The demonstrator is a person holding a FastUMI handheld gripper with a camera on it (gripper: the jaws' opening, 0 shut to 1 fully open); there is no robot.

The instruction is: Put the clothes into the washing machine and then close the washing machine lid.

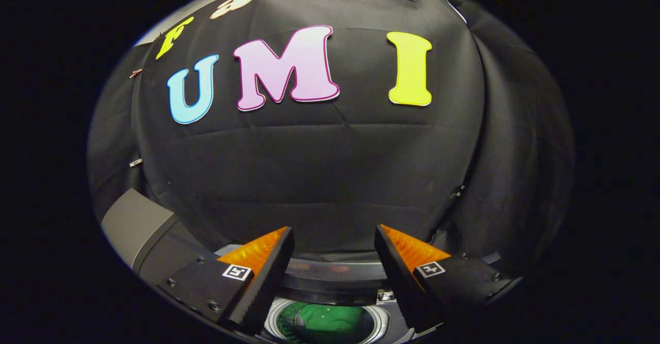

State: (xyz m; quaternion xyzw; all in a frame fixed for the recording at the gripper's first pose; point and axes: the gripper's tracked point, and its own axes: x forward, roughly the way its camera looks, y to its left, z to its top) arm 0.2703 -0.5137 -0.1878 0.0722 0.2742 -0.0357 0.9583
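My fingers (334,241) stood apart over the washer (330,277), green cloth (330,323) lying in its drum (384,323).

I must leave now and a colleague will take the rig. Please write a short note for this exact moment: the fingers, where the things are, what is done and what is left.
Gripper: fingers apart, nothing between them, held above the washing machine.
Clothes: a green garment lies inside the drum, seen below and between the fingers through the round opening.
Lid: the opening is uncovered, so the machine is open. A grey panel beside the one finger may be the raised lid; I cannot tell for sure.
Done: the green garment is in.
Left: close the lid. Whether more clothes wait outside cannot be told.
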